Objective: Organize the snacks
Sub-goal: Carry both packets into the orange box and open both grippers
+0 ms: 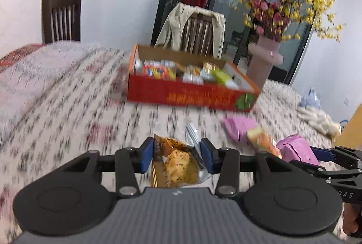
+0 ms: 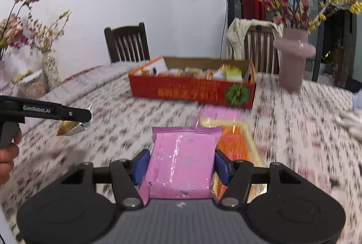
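My left gripper is shut on a clear snack packet with brown-gold pieces inside, held above the flowered tablecloth. My right gripper is shut on a pink foil packet, its blue pads pressing both sides. The red snack box, open-topped and filled with several small packets, stands ahead on the table. Loose on the cloth lie a pink packet and an orange packet. The right gripper with its pink packet shows at the left view's right edge.
A pink vase with yellow and pink blossoms stands right of the box. Two wooden chairs sit behind the table, one draped with a beige jacket. A second vase stands far left. A person's hand holds the left gripper.
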